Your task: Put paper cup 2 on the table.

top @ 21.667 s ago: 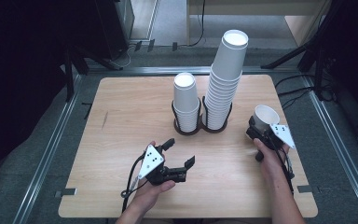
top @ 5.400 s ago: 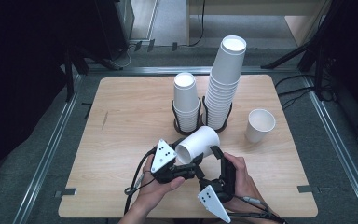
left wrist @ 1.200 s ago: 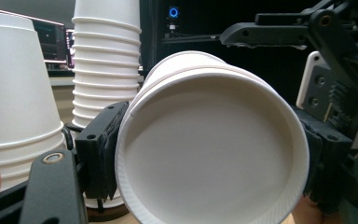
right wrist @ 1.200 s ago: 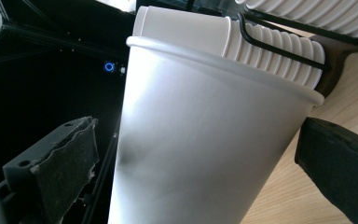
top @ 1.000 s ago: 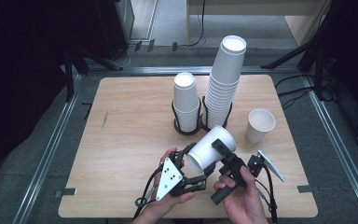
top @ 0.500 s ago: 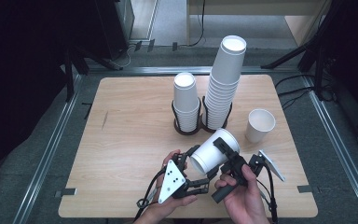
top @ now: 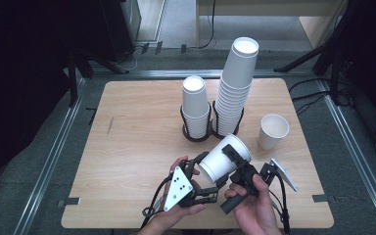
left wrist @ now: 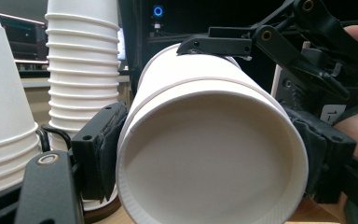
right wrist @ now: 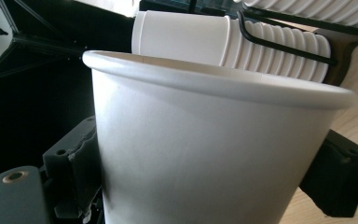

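Both grippers are on one white paper cup (top: 223, 159), held tilted above the worktop (top: 127, 147) near its front edge, right of centre. Left gripper (top: 200, 171) has its jaws clamped on the cup's base end; in the left gripper view the pads (left wrist: 103, 149) press both sides of the cup (left wrist: 212, 154). Right gripper (top: 237, 164) grips the cup at the rim end; in the right gripper view its jaws sit on either side of the cup wall (right wrist: 205, 154). Two cup stacks stand in black holders at mid worktop: short stack (top: 195, 105), tall stack (top: 235, 88) just beside it. A single cup (top: 272, 131) stands upright near the right edge.
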Motion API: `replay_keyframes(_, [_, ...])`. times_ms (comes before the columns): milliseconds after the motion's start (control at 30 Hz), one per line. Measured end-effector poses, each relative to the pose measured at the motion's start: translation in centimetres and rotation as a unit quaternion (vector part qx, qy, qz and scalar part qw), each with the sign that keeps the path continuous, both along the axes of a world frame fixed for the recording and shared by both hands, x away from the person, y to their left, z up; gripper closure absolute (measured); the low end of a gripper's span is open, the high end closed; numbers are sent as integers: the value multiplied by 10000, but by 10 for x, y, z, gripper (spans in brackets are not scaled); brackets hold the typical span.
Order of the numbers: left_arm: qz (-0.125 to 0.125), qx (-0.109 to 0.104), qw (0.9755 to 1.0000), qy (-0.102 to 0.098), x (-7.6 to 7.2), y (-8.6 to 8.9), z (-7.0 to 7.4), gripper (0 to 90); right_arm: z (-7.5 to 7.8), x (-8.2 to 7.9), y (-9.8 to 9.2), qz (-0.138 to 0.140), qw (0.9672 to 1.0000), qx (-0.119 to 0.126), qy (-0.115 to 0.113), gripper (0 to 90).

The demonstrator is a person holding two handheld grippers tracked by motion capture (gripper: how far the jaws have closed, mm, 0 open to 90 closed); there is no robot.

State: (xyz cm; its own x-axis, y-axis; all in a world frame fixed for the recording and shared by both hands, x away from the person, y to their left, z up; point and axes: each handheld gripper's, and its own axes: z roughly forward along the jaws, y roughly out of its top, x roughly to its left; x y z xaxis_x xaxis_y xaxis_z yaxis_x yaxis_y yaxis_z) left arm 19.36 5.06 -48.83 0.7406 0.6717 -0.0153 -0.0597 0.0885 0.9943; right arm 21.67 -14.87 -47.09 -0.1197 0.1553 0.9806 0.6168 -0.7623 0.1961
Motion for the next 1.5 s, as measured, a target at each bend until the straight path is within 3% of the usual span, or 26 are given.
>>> replay_keyframes(433, [-44, 93, 9996, 275, 0, 4, 5, 206, 0, -1, 2, 19, 9998, -148, -149, 131])
replay_keyframes(567, [-86, 158, 9988, 460, 0, 6, 6, 193, 0, -1, 2, -7, 9997, -181, -188, 131])
replay_keyframes(767, [-156, 265, 9976, 613, 1, 6, 8, 130, 0, -1, 1, -70, 9994, -219, -272, 131])
replay_keyframes(1033, [-233, 334, 9964, 746, 1, 6, 10, 84, -1, 0, -2, -177, 9980, -448, -415, 132])
replay_keyframes(1133, [-318, 455, 9947, 861, 2, 5, 12, 30, -2, 2, -4, -264, 9972, -519, -480, 132])
replay_keyframes(1500, [-499, 403, 9933, 965, 6, 4, 15, 21, -4, 4, -19, -488, 9953, -664, -508, 132])
